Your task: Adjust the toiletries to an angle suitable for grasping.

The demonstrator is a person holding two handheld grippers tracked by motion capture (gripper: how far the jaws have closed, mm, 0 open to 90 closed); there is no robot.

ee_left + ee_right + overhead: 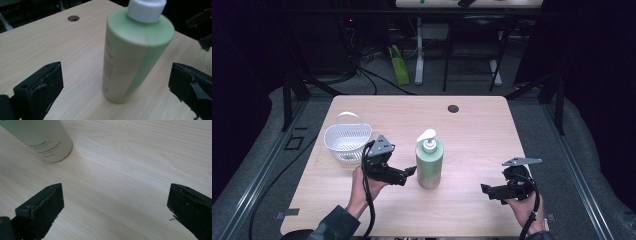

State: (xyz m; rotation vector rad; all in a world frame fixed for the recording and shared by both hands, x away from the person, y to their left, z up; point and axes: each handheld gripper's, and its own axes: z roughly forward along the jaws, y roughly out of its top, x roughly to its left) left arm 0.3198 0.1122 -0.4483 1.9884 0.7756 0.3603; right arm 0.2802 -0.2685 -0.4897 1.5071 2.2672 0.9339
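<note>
Bottle: the pale green plastic pump bottle with a white dispenser head [429,164] stands upright near the middle of the light wooden table [472,130], nearer its front edge than its back.
Left gripper: the black two-jaw left gripper [411,171] is held just beside the bottle on the left-edge side. Jaws spread wide, gripping nothing; in the left gripper view the bottle [132,55] stands between and beyond the jaw tips.
Right gripper: the black two-jaw right gripper [484,189] is near the front right corner, well apart from the bottle. Jaws wide open, empty.
Basket: a white perforated plastic basket with a handle [347,140] sits near the left edge.
</note>
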